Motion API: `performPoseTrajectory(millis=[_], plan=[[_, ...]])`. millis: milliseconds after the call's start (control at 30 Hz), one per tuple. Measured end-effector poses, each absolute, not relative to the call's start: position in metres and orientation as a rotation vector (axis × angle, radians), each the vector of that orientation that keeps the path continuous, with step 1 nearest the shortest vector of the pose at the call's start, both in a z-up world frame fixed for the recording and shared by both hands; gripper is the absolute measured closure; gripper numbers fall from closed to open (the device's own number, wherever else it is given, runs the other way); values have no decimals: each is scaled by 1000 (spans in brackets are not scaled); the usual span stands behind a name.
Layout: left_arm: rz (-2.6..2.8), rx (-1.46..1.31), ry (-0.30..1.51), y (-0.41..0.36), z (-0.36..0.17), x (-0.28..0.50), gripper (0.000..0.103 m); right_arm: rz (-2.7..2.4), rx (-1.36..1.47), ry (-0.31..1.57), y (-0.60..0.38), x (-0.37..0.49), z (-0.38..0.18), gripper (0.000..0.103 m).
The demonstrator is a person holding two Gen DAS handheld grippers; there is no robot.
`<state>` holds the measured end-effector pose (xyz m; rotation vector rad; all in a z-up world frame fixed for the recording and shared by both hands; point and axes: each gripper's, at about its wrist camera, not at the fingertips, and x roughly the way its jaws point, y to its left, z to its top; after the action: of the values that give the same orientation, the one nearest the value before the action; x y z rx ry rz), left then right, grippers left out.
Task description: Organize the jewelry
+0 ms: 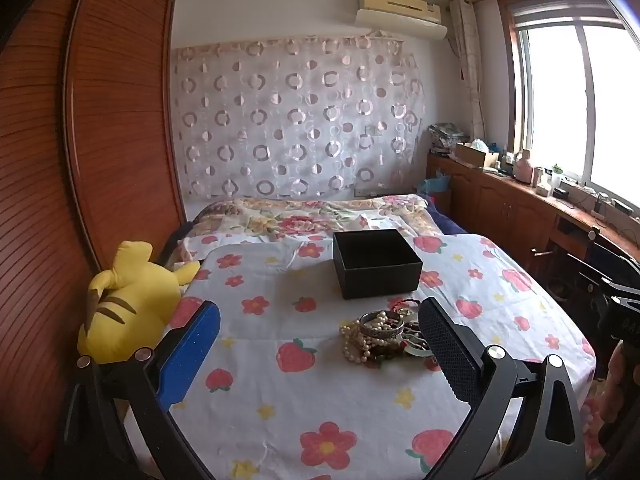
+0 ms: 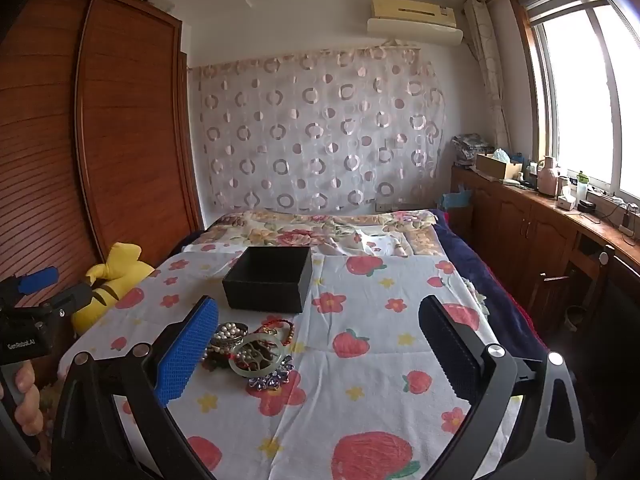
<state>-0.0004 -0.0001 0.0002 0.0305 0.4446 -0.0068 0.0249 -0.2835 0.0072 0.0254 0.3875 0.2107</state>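
1. The jewelry pile (image 1: 384, 334) – pearl strands, a silver bangle, a pale jade bangle (image 2: 258, 354), red cord bracelets – lies tangled on the strawberry-print sheet (image 1: 304, 400), just in front of the black box (image 1: 376, 262).
2. The box stands open-topped on the same sheet, close to the pile but not touching it.
3. The left tool (image 1: 320, 350) hovers above the sheet with its fingers spread wide, the pile near its right finger – nothing held.
4. The right tool (image 2: 320, 350) is likewise spread and holds nothing, the pile beside its blue finger (image 2: 188, 350).
5. A yellow plush toy (image 1: 128, 304) lies at the bed's left edge, against the wooden wardrobe (image 1: 80, 140).
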Motion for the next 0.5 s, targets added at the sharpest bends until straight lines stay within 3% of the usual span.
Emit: performPoseTrajectory(millis=[500], plan=[[-6,30,440,0,0,0,7,210,29,387,-284,23,8,2]])
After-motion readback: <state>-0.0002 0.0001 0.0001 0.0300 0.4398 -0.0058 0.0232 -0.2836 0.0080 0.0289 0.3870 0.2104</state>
